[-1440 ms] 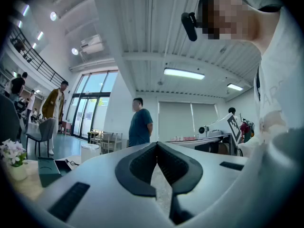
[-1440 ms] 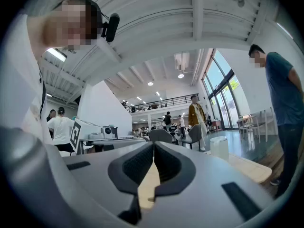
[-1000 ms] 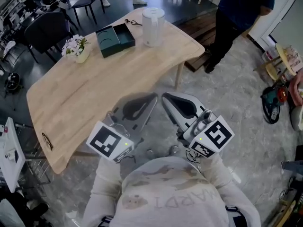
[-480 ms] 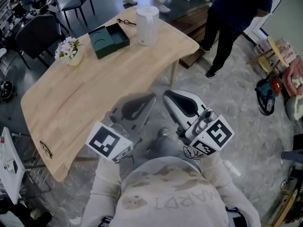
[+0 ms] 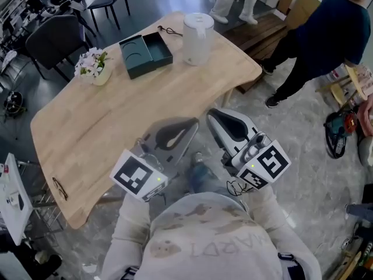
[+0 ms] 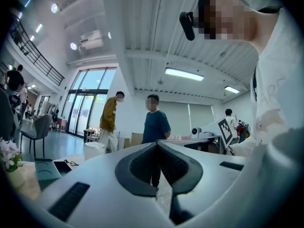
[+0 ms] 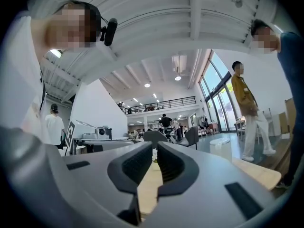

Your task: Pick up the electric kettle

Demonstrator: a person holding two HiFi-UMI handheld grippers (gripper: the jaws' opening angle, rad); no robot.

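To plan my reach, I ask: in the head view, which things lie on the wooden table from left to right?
Black eyeglasses → small pot of white flowers → open dark green box → white cylindrical electric kettle.
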